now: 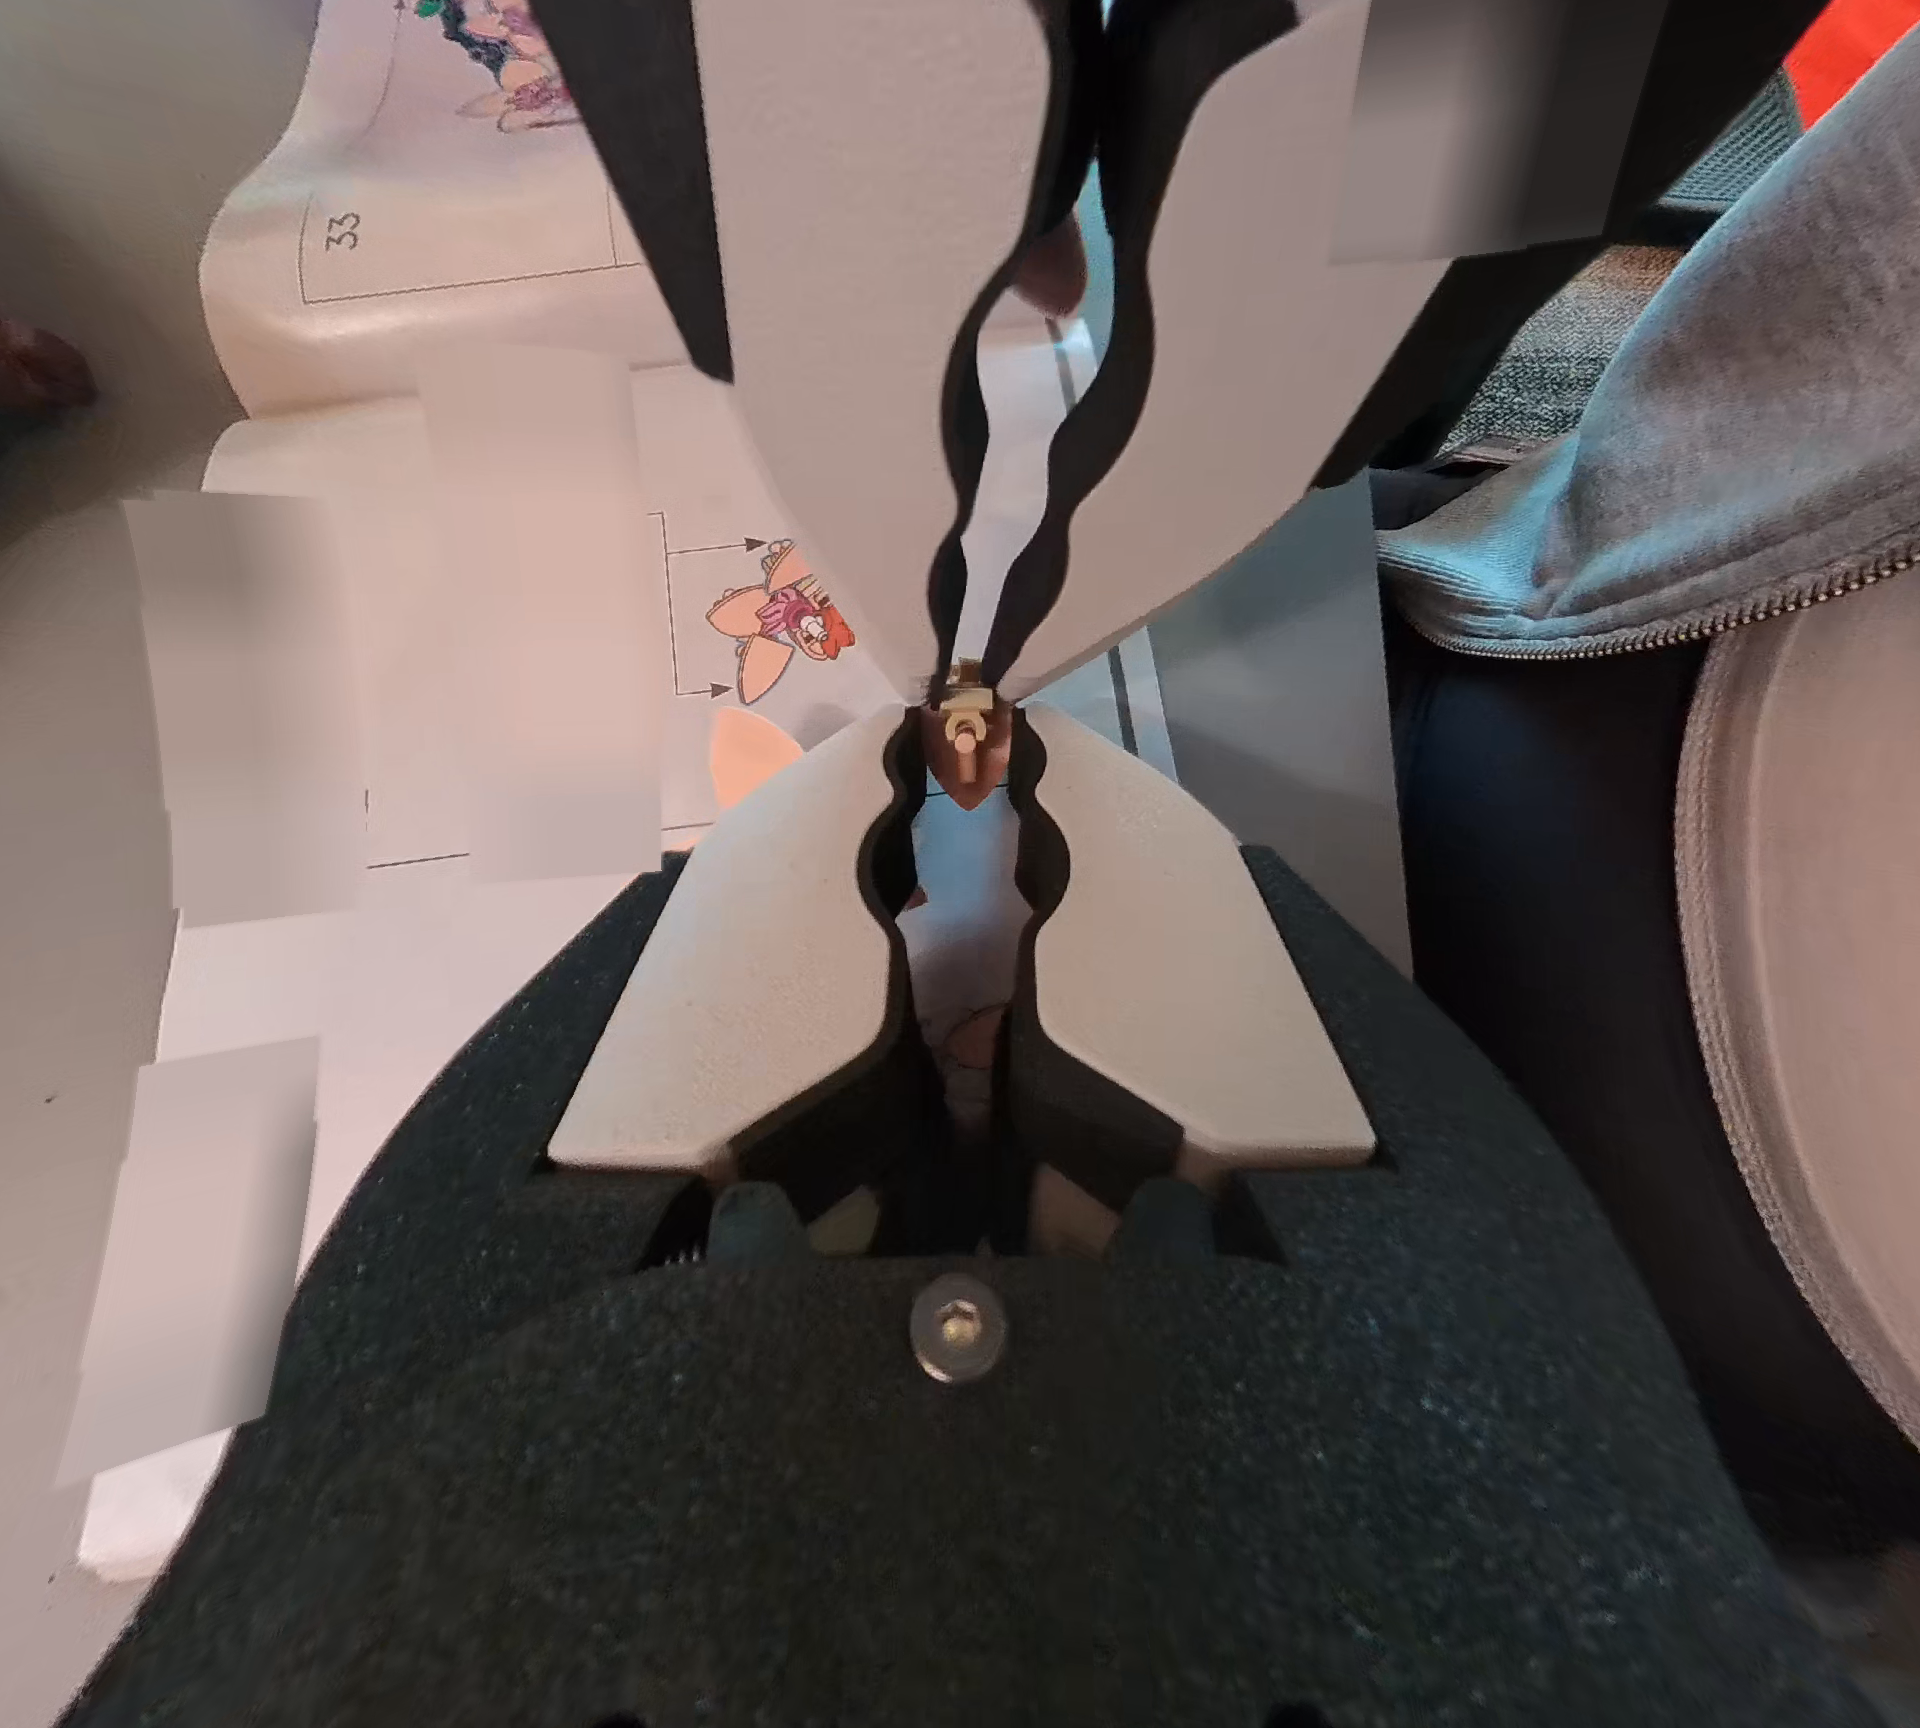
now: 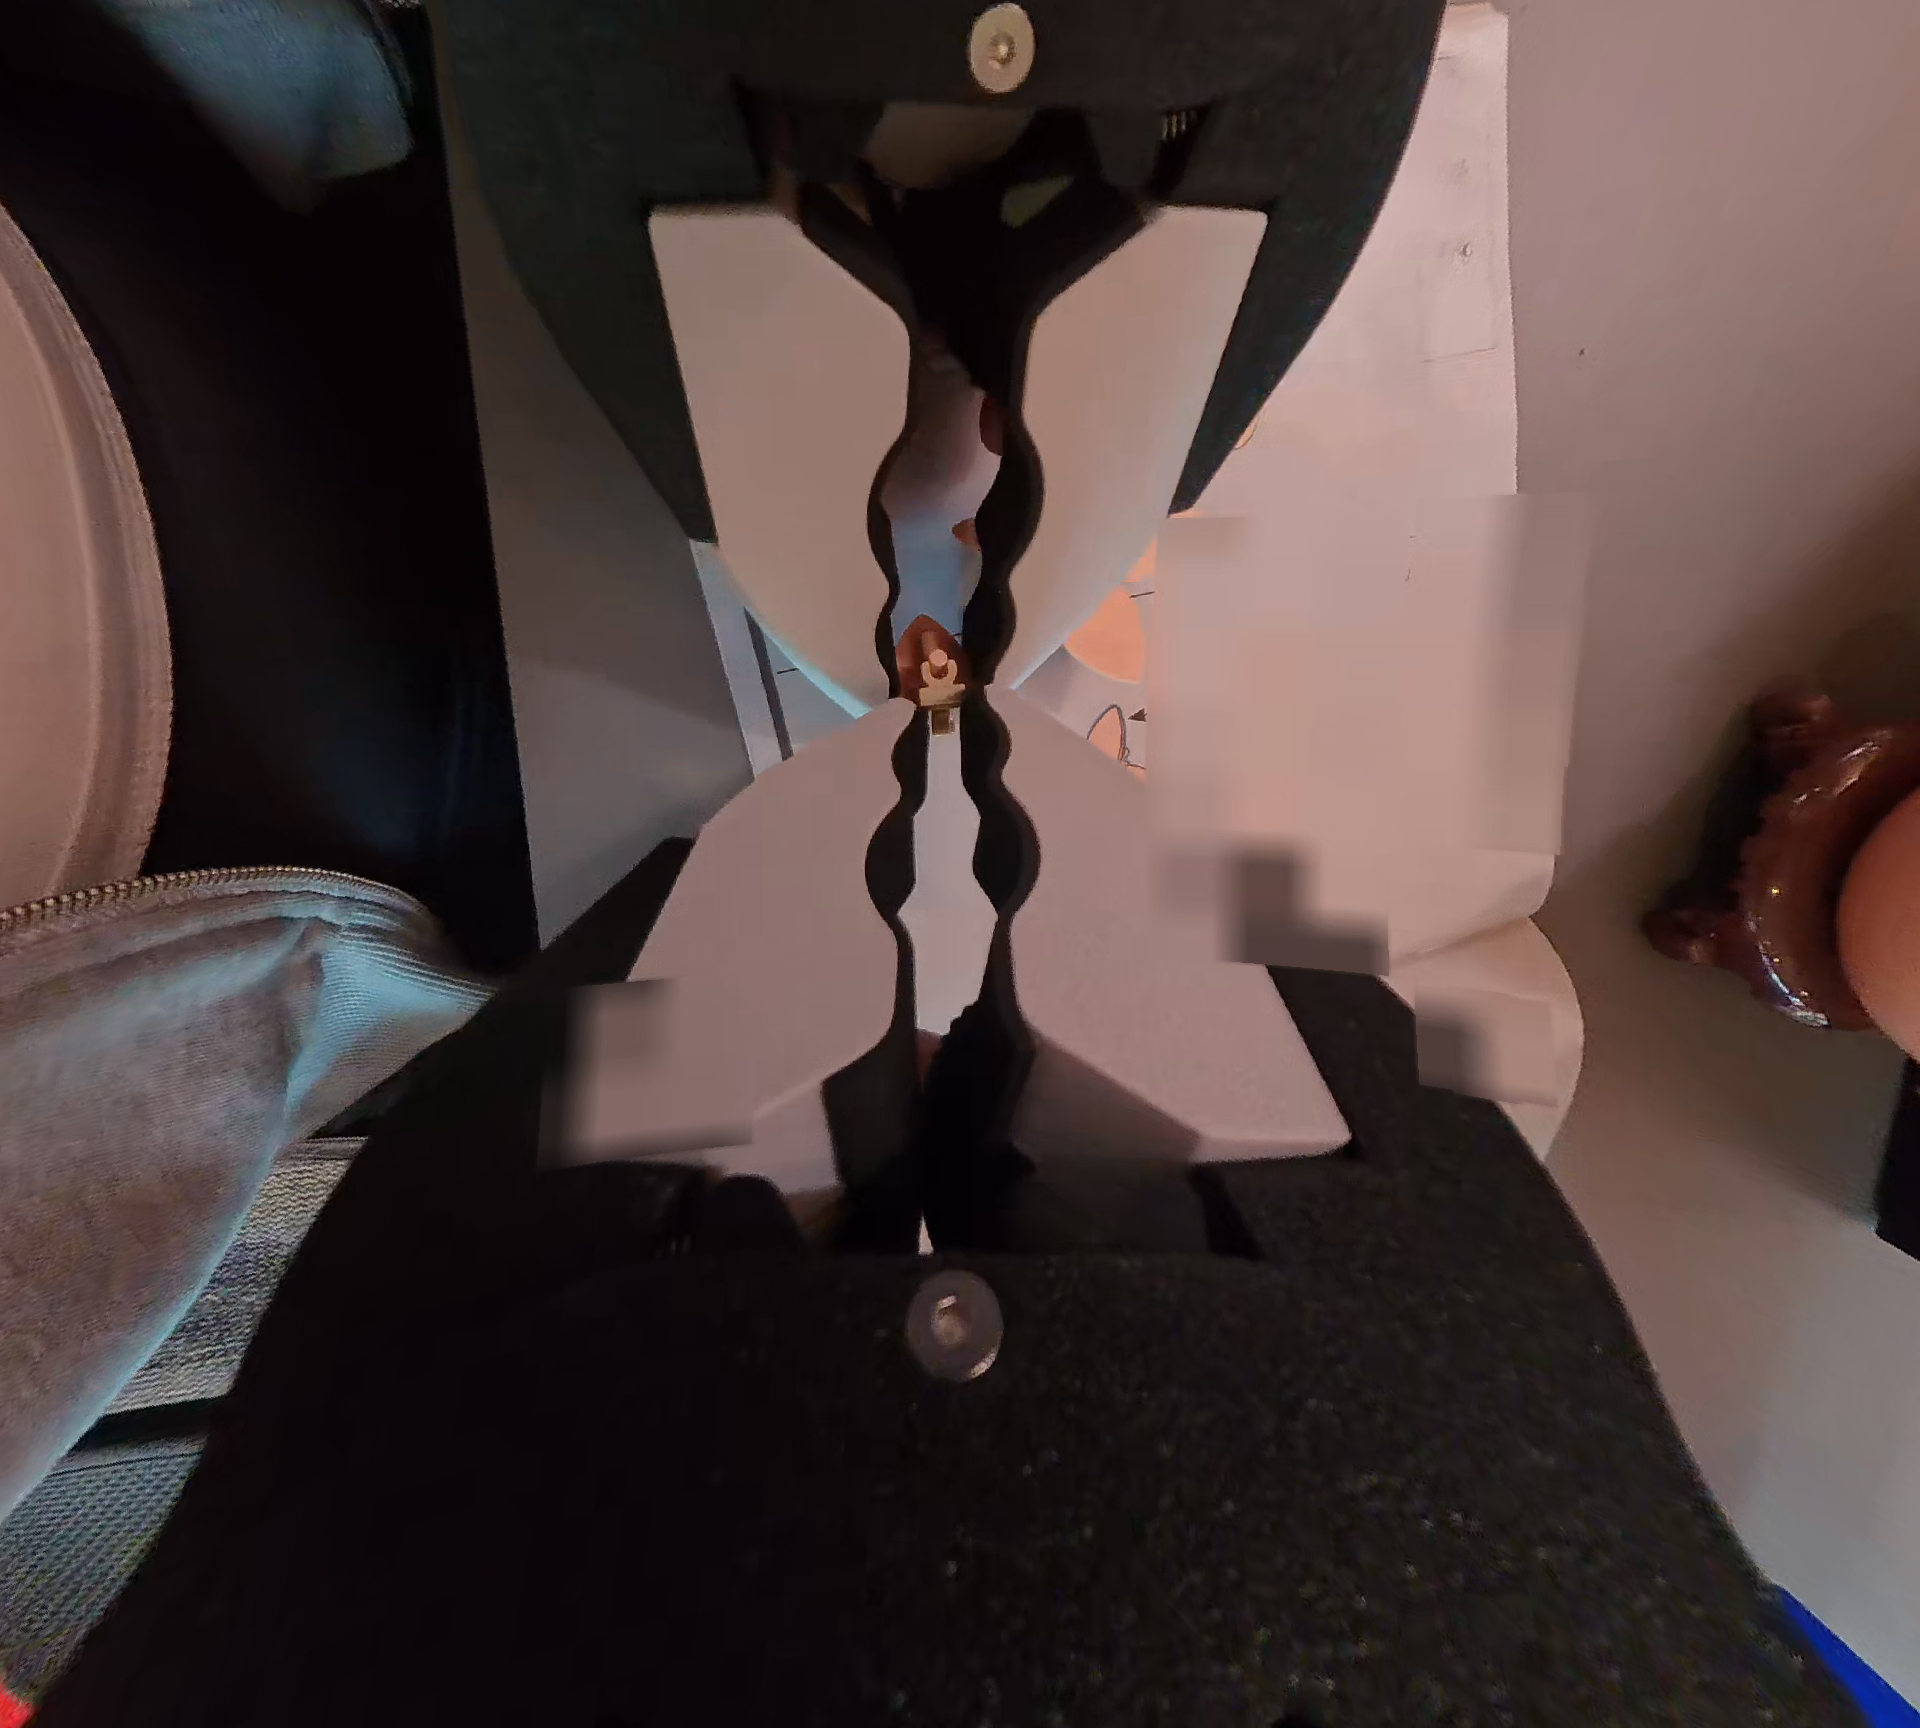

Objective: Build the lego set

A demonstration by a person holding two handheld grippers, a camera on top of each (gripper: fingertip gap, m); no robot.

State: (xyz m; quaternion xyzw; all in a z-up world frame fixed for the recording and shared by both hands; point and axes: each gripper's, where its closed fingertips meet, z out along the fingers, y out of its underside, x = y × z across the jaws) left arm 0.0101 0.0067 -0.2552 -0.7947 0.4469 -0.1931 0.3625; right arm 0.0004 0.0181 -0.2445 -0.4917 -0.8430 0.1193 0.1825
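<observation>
Left gripper (image 1: 961, 748) clamped on brown leaf piece (image 1: 966, 779); right gripper (image 2: 940, 722) clamped on tan clip piece (image 2: 940, 696), tip to tip above instruction booklet (image 1: 540, 598). Risk: misaligned push, tiny parts slip, pop free.

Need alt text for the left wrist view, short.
Left gripper and right gripper meet tip to tip, pinching a small brown and tan lego piece above an open instruction booklet.
</observation>
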